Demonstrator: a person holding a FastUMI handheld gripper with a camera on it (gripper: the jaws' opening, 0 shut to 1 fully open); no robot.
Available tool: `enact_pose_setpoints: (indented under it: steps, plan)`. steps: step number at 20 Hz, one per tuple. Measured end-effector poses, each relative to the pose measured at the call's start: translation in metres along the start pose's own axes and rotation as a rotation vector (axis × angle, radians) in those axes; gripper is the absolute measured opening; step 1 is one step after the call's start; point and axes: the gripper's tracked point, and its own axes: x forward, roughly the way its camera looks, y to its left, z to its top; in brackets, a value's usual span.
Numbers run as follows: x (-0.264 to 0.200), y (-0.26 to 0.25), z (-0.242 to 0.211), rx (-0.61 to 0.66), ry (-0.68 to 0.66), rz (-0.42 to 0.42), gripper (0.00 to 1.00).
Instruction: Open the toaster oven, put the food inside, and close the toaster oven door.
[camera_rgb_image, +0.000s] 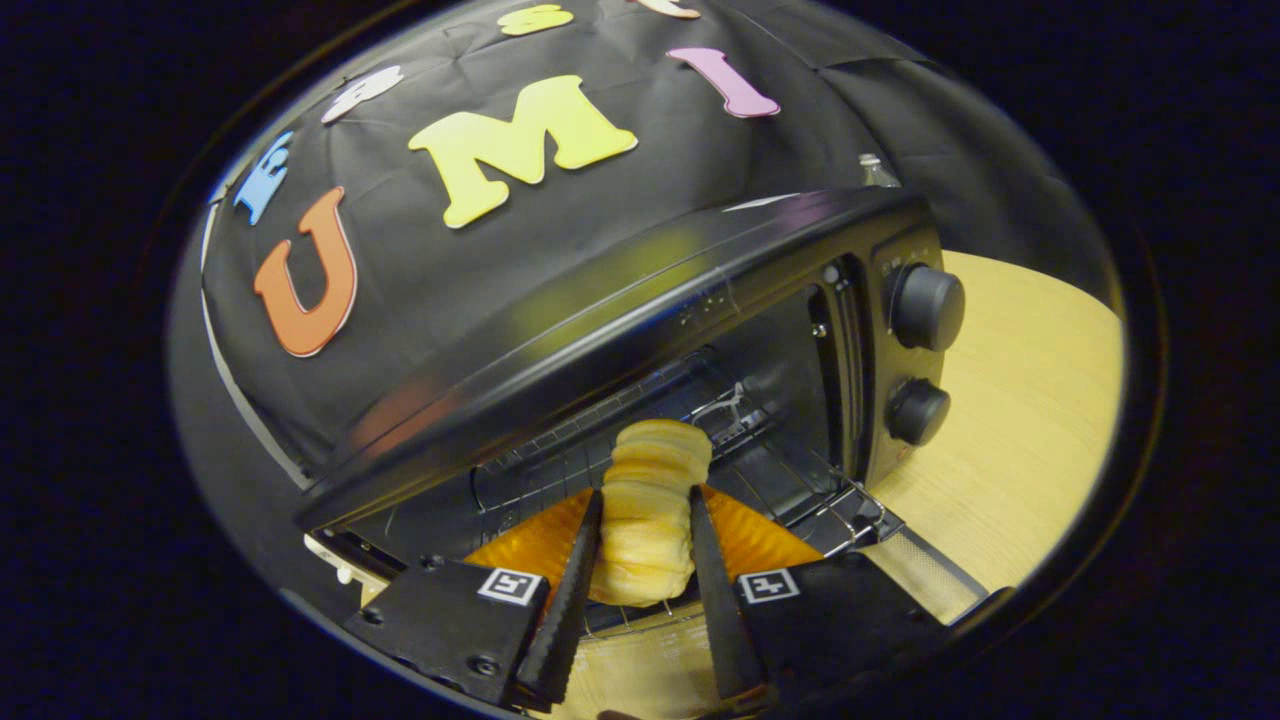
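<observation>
A black toaster oven (620, 300) stands open just ahead of me, its wire rack (790, 480) showing inside and its door (930, 575) folded down in front. My gripper (645, 500) is shut on a pale, ridged bread roll (650, 500), both fingers pressing its sides. The roll's far end reaches into the oven's mouth, above the rack. Under the roll lies an orange fluted liner or plate (745, 535), partly hidden by my fingers.
Two round black knobs (925, 305) sit on the oven's control panel to the right of the opening. The oven rests on a light wooden table (1020, 420). A clear bottle top (875, 170) peeks up behind the oven.
</observation>
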Motion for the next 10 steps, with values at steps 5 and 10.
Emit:
enact_pose_setpoints:
  steps: [5,10]
  plan:
    - [-0.015,0.0,0.006,-0.038,-0.019,-0.005,0.87]
    - [-0.055,0.005,0.004,-0.189,-0.032,0.011,1.0]
